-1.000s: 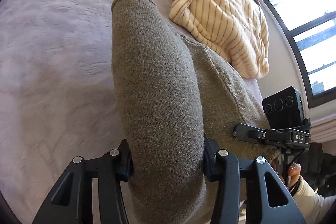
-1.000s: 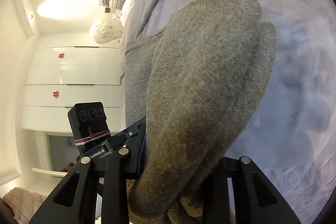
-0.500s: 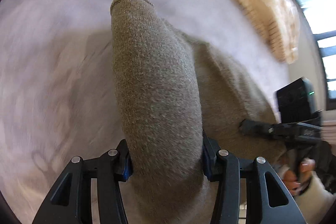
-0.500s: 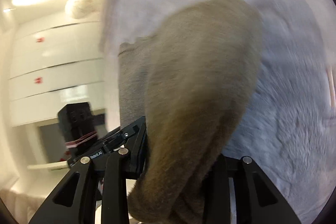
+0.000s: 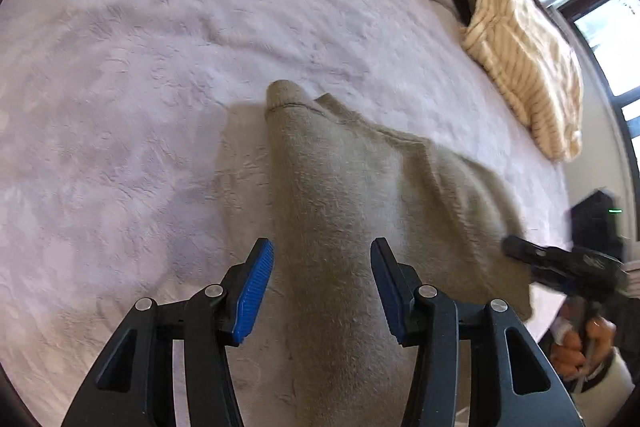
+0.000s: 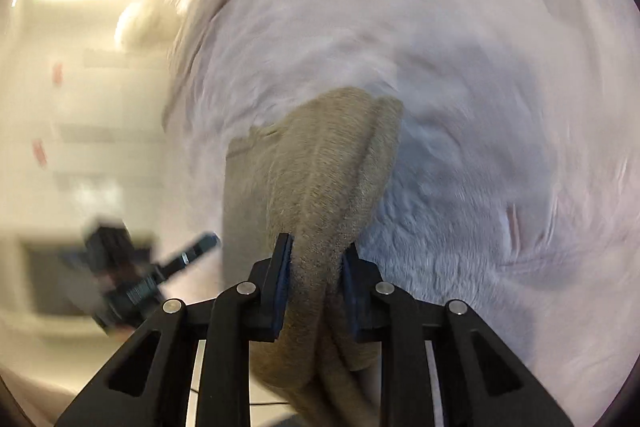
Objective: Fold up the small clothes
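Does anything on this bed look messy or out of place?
A cream striped garment lies crumpled near the bed's far edge, unfolded. The brown sweater is bunched where the right gripper pinches it.

One olive-brown knit garment (image 5: 344,195) and one cream striped garment (image 5: 524,67) are lying on one lilac bed (image 5: 140,67), where two grippers, left (image 5: 322,287) and right (image 6: 316,275), are working.

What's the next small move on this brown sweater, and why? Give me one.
Probably lower the right claw, whose jaws are closing on a bunched fold of the brown sweater, to the blanket: the left claw looks open, its end already lying flat.
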Demonstrator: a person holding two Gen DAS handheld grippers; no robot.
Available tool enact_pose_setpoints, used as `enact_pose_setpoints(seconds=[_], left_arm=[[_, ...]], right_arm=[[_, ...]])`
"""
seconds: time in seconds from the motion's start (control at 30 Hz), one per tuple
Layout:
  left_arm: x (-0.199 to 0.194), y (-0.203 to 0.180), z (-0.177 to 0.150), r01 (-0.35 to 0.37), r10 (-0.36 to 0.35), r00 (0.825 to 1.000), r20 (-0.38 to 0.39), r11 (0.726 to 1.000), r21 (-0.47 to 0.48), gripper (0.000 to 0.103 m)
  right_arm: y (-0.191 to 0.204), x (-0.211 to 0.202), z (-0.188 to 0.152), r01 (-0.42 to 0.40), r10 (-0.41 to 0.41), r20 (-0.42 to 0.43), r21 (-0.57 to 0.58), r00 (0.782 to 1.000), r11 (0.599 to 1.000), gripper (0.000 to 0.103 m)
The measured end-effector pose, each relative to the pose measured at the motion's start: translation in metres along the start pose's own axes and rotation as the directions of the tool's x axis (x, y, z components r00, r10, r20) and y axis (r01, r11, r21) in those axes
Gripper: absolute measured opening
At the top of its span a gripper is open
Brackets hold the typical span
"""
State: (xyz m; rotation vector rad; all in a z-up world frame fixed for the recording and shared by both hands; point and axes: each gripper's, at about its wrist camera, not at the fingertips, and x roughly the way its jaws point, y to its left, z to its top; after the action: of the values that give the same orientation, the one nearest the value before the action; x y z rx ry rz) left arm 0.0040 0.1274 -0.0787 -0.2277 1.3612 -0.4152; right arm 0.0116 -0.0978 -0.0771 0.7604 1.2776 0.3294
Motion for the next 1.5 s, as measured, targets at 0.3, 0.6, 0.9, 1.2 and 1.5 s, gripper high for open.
enact_pose_setpoints(seconds=[0.3,0.6,0.9,1.2,1.5], left_arm=[[0.028,-0.003,-0.016,-0.061,0.062,0.998,-0.010,0.997,0.048,0.059],[0.013,-0.014,-0.022,-0.140,0.142,0.990,-0.010,0.985,0.099,0.059],[-0.007,-0.014,-0.055,-0.119,0.129,0.988,-0.080,0.986,0.120,0.059],[-0.001,-0.011,-0.088,-0.118,0.136,0.974,-0.179,0.987,0.109,0.059],[-0.003,-0.020,-0.105,-0.151,0.178,0.962,-0.207,0.979,0.140,0.059]], right_arm=[[-0.061,0.010,-0.011,0.286,-0.288,-0.017,-0.080,0.957,0.955,0.021],[-0.054,-0.021,-0.028,0.286,-0.286,-0.032,-0.010,0.958,0.958,0.023],[-0.018,-0.051,-0.069,0.155,-0.156,-0.082,-0.010,0.984,0.988,0.029],[-0.020,-0.017,-0.108,0.346,-0.346,-0.222,-0.044,0.911,0.937,0.029],[-0.026,-0.008,-0.118,0.410,-0.414,-0.245,-0.070,0.877,0.909,0.029]])
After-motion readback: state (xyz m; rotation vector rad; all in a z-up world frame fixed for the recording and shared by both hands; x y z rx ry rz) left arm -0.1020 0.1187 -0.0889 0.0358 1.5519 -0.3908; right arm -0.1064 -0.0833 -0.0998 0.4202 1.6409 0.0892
